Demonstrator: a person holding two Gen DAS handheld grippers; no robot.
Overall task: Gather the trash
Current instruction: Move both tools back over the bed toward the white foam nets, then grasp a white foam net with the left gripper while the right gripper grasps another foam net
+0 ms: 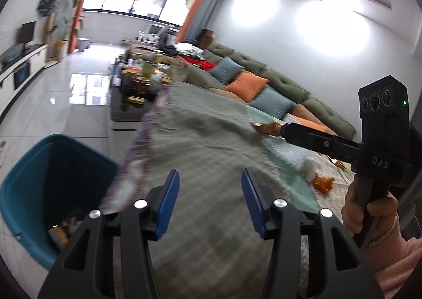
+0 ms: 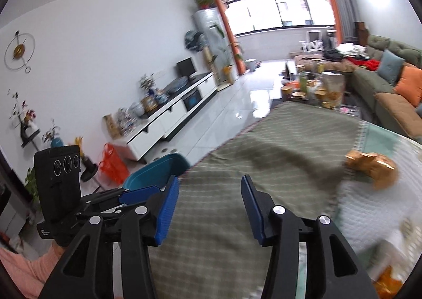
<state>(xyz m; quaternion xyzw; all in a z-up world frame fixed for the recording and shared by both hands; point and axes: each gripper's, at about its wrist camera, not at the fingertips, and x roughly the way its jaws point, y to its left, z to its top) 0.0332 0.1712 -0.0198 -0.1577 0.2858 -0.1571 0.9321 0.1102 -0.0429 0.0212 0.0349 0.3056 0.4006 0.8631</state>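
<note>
Teal plastic marks the trash bin (image 1: 50, 193), which stands on the pale tiled floor (image 1: 66, 93) just off the left edge of the cloth-covered table, with some yellowish scraps visible at its bottom. In the right wrist view the same bin (image 2: 155, 169) shows only its rim, partly hidden behind the left gripper (image 2: 137, 193).

A grey-green checked tablecloth (image 1: 205, 146) covers the table, with a paler mint and white patterned cloth (image 1: 287, 167) lying over its right side. On that right side lie several pieces of trash: a crumpled golden-brown wrapper (image 2: 372, 167) near the far right edge, a small white scrap (image 1: 308, 167) and, touching it, an orange translucent wrapper (image 1: 323, 183) nearer the front edge (all somewhat blurred).

The left gripper (image 1: 209, 193) hovers above the front left part of the tablecloth, its blue-padded jaws apart with nothing between them. The right gripper (image 2: 209, 198) is likewise over the cloth with jaws spread and empty; seen from the left wrist view, its black body (image 1: 316, 140) reaches across the right side of the table, its tip overlapping the golden-brown wrapper in that view, though contact cannot be told. A hand (image 1: 369, 209) in a pink sleeve grips its handle.

Beyond the table's far edge stand a cluttered coffee table (image 2: 313, 88) and a green sofa (image 1: 277, 77) with orange and blue cushions.
</note>
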